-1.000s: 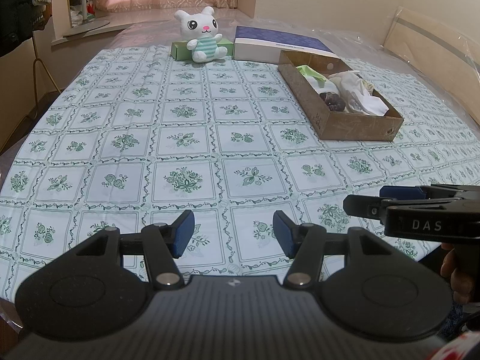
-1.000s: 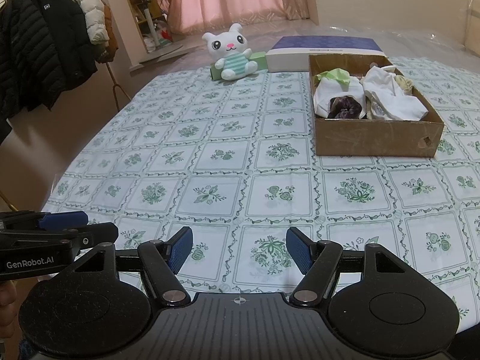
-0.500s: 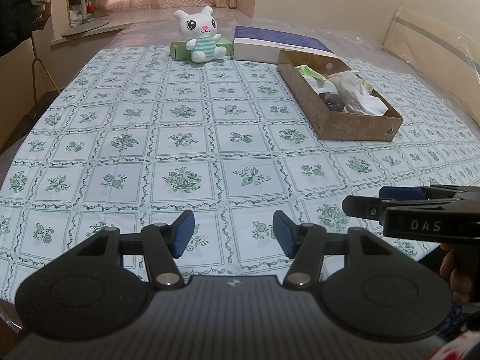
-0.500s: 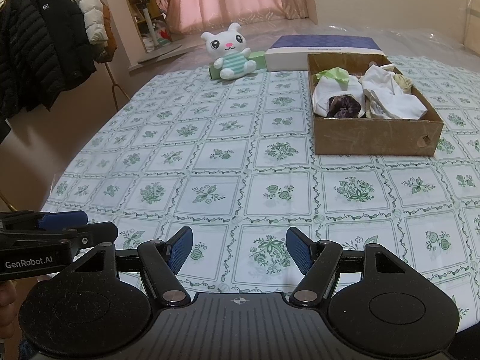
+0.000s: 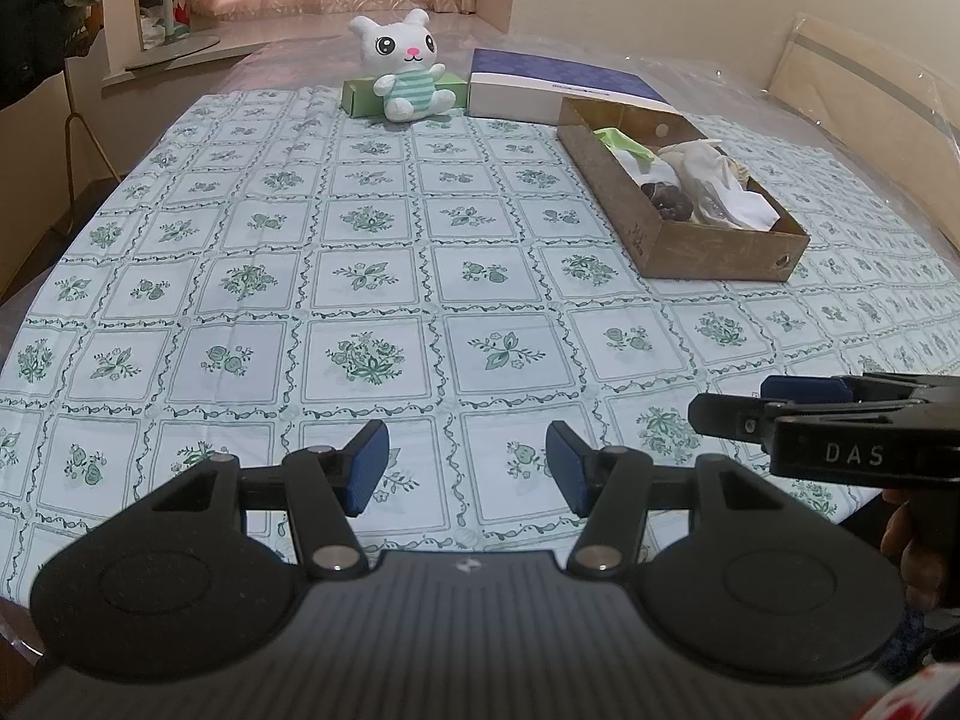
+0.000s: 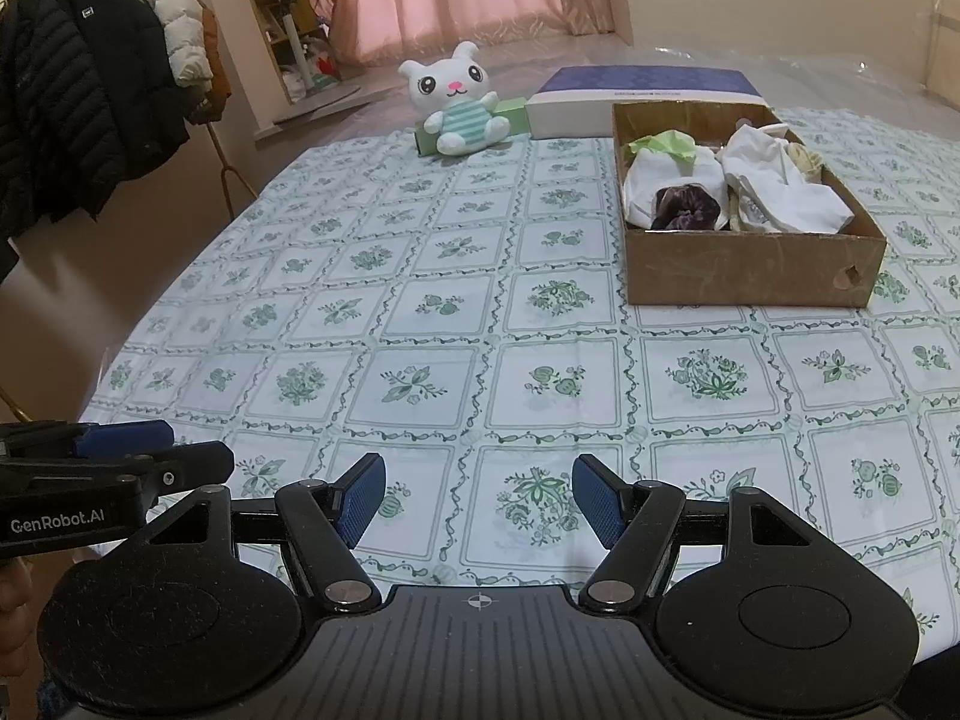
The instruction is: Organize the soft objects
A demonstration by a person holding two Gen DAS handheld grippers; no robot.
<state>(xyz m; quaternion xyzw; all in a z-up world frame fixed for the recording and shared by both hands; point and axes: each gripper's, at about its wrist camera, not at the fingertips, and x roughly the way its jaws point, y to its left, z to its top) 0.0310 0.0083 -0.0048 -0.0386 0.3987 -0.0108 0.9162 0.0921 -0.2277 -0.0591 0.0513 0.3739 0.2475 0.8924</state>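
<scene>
A brown cardboard box (image 6: 744, 270) (image 5: 690, 240) stands at the right of the table, holding white cloths (image 6: 780, 192), a green-edged cloth (image 6: 663, 144) and a dark purple soft item (image 6: 687, 207). A white plush rabbit (image 6: 459, 102) (image 5: 408, 75) sits at the far end. My left gripper (image 5: 465, 468) is open and empty above the near table edge. My right gripper (image 6: 480, 501) is open and empty beside it, also near the front edge. Each gripper shows at the side of the other's view.
A green carton (image 5: 360, 96) lies behind the rabbit and a blue-and-white flat box (image 5: 552, 90) lies beyond the cardboard box. A floral tablecloth (image 5: 360, 276) covers the table. Coats hang on a rack (image 6: 90, 96) at the left.
Both grippers have drawn back slightly from the table's far end. Both stay open and empty; the objects have not moved.
</scene>
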